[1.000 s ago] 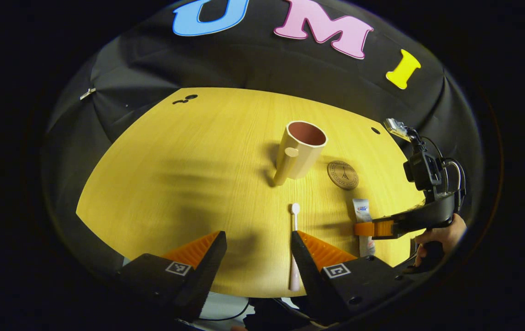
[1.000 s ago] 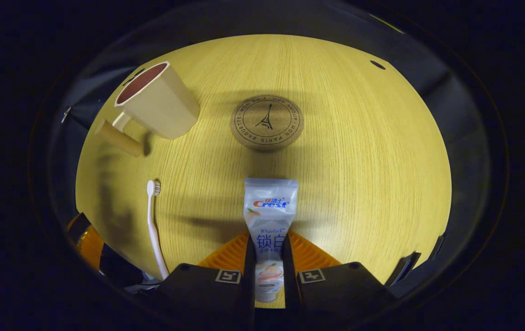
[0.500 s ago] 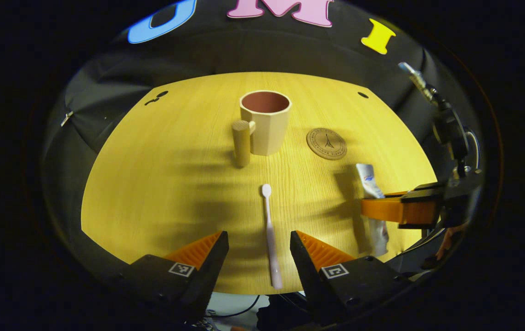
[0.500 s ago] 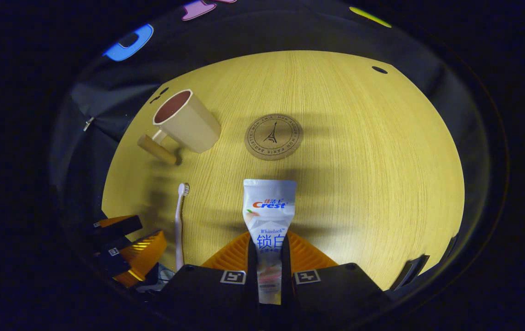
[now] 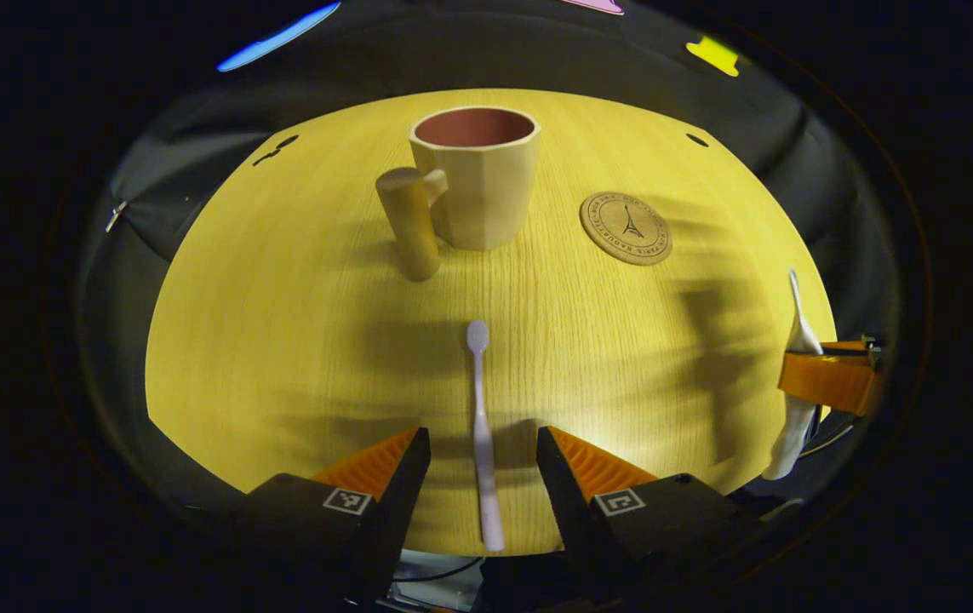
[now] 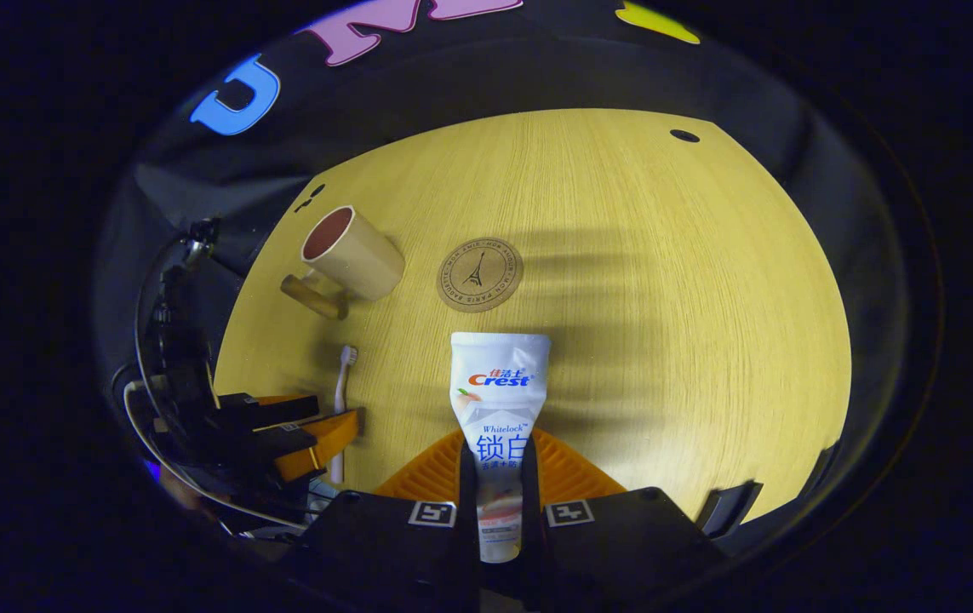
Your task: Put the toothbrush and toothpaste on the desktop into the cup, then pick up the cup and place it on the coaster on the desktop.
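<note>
Pale toothpaste (image 6: pixel 499 400) tail hidden between right hand-held gripper (image 6: pixel 499 477) fingers

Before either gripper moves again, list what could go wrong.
1. The right gripper pinches the toothpaste near its cap end; the long tube could swing or slip on the way to the cup.
2. The toothbrush lies flat on the desktop between the left gripper's open jaws; closing on so thin a handle may skid it.
3. The cup's mouth is narrow, so a miss could tip it.
</note>
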`<state>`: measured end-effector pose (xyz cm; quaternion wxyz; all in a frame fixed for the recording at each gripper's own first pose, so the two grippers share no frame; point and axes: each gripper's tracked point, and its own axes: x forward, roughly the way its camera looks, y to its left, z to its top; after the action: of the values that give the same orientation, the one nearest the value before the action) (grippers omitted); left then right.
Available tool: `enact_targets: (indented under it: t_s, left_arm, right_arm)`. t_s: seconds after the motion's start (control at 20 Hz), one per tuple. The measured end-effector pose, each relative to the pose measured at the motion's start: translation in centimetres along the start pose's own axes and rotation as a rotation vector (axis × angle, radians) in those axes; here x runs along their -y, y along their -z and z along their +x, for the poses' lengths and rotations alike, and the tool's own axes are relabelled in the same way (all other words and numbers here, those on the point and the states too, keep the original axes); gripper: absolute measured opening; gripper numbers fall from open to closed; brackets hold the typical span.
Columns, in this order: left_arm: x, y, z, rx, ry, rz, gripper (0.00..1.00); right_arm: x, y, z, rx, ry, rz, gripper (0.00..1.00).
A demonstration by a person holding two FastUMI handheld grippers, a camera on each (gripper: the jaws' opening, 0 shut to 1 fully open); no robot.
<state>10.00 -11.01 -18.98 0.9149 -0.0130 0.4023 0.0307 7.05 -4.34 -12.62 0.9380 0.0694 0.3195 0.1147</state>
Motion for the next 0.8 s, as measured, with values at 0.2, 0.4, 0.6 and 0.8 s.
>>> enact_targets:
  t_s: [0.2,0.4,0.6,0.8]
  left_arm:
    - [0.3,0.4,0.6,-0.032,-0.012,-0.037,0.69]
    - [0.7,0.7,0.6,-0.083,-0.003,-0.041,0.54]
    - [0.9,0.7,0.8,-0.147,-0.008,-0.047,0.54]
    - [1.2,0.9,0.6,-0.161,0.0,-0.04,0.42]
  right_arm:
    - [1.1,-1.3,-0.4,0.004,-0.026,0.016,0.23]
    - [2.1,-3.0,-0.5,0.015,-0.062,0.022,0.23]
    - [2.8,-4.7,-0.6,0.044,-0.124,0.042,0.23]
    - [3.4,-5.4,-0.6,0.07,-0.15,-0.006,0.23]
